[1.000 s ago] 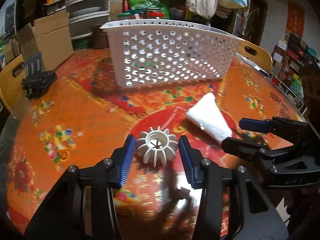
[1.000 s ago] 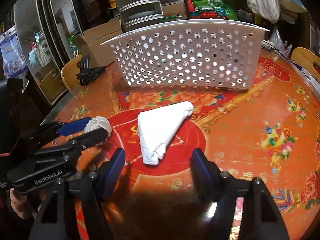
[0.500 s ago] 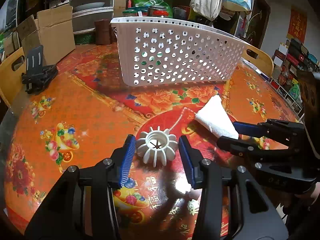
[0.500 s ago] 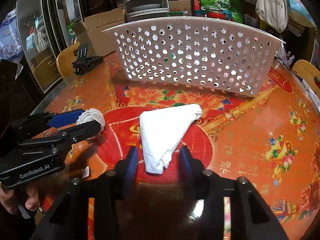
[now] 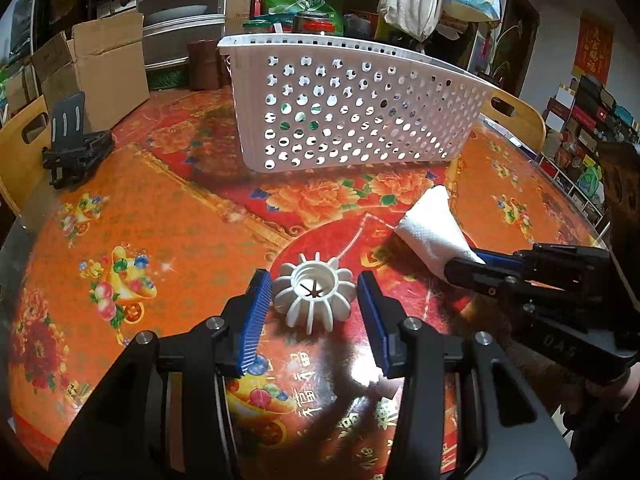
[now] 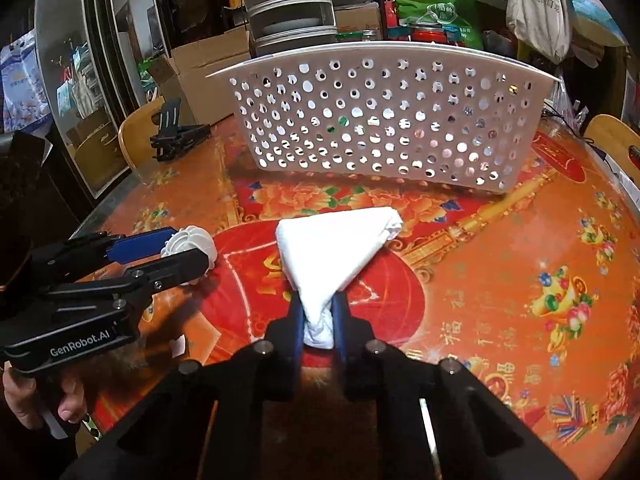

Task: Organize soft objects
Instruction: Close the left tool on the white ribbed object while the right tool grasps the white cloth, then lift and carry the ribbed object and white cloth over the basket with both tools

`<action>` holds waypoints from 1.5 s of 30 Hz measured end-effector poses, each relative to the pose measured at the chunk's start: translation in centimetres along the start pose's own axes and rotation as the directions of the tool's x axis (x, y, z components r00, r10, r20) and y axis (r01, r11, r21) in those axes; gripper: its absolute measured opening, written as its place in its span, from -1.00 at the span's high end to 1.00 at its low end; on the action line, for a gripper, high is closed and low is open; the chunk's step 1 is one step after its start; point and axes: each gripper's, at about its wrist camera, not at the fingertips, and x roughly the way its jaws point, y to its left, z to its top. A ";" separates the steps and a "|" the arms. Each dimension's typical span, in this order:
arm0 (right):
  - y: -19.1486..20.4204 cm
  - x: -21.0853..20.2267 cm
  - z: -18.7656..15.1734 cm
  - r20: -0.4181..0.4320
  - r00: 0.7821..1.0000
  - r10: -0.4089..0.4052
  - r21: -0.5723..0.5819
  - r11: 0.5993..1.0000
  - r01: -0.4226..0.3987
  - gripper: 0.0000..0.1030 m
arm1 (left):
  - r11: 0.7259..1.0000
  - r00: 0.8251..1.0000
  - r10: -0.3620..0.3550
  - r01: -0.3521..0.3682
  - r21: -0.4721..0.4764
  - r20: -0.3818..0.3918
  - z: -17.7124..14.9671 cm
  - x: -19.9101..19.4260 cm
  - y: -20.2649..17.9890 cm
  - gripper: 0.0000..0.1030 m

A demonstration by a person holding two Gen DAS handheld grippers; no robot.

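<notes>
My right gripper clenched on folded white cloth, lower centre | cloth's long axis points at white perforated basket, upper centre | left gripper released, straddling ribbed white ball

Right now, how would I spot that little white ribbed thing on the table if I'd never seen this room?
Find the big white perforated basket on the orange flowered tablecloth. In front of it, on the red circle, sits the white ribbed ornament, between the open blue-padded fingers of the left gripper. Unlike the flat folded white cloth beside it, it is round, pumpkin-shaped, with a hole on top.
</notes>
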 end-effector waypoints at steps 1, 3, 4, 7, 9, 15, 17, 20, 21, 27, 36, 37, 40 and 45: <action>0.0 -0.1 0.0 0.007 1.000 0.000 -0.001 1.000 0.000 0.77 | 1.000 1.000 -0.001 0.001 0.004 0.002 0.0 0.0 -0.1 0.18; 0.1 -0.3 -0.1 0.015 1.000 0.001 -0.003 1.000 -0.001 0.77 | 1.000 1.000 -0.002 0.002 0.008 0.005 -0.1 -0.1 -0.2 0.18; 0.0 -0.4 -0.1 0.019 1.000 0.002 -0.002 1.000 -0.002 0.77 | 1.000 1.000 -0.002 0.002 0.009 0.008 -0.1 -0.2 -0.2 0.18; -0.1 -0.6 -0.2 0.032 0.999 0.006 0.003 1.000 -0.007 0.77 | 1.000 1.000 -0.004 0.004 0.016 0.024 -0.2 -0.5 -0.2 0.18; -0.1 -0.9 -0.3 0.044 0.999 0.008 0.006 1.000 -0.008 0.77 | 1.000 0.999 -0.003 0.002 0.023 0.039 -0.3 -0.8 -0.4 0.18; -0.3 -1.6 -0.4 0.079 0.997 0.019 0.012 1.000 -0.020 0.77 | 1.000 0.997 0.002 -0.004 0.027 0.074 -0.4 -1.6 -0.4 0.18; -0.3 -2.1 -0.5 0.099 0.995 0.010 0.007 1.000 -0.011 0.77 | 0.999 0.997 -0.007 0.004 0.034 0.081 -0.5 -1.9 -0.5 0.18; -0.7 -3.1 -0.8 0.113 0.994 0.000 0.007 1.000 -0.001 0.77 | 0.999 0.996 -0.005 0.001 0.046 0.086 -0.3 -2.3 -0.4 0.18; -1.0 -3.5 -0.8 0.120 0.993 -0.006 0.008 1.000 0.005 0.77 | 0.999 0.996 0.002 -0.007 0.054 0.090 -0.2 -2.6 -0.4 0.18; -2.9 -6.9 -0.1 0.168 0.985 -0.025 0.023 1.000 0.021 0.77 | 0.999 0.988 0.003 -0.010 0.047 0.157 2.3 -5.6 0.1 0.18; -3.8 -9.4 1.1 0.210 0.978 -0.021 0.035 0.999 0.014 0.77 | 0.996 0.982 -0.045 0.030 0.084 0.184 4.1 -7.2 -2.1 0.18; -3.9 -9.8 1.4 0.215 0.976 -0.018 0.034 0.999 0.011 0.77 | 0.996 0.981 -0.050 0.034 0.085 0.188 4.5 -7.5 -2.1 0.18; -3.9 -10.7 2.5 0.232 0.972 -0.025 0.023 1.000 0.020 0.77 | 0.996 0.978 -0.059 0.043 0.083 0.202 6.0 -8.2 -2.4 0.18; -4.1 -11.7 5.5 0.244 0.969 -0.028 -0.007 0.999 0.031 0.77 | 0.995 0.972 -0.078 0.062 0.081 0.221 9.9 -8.8 -2.5 0.18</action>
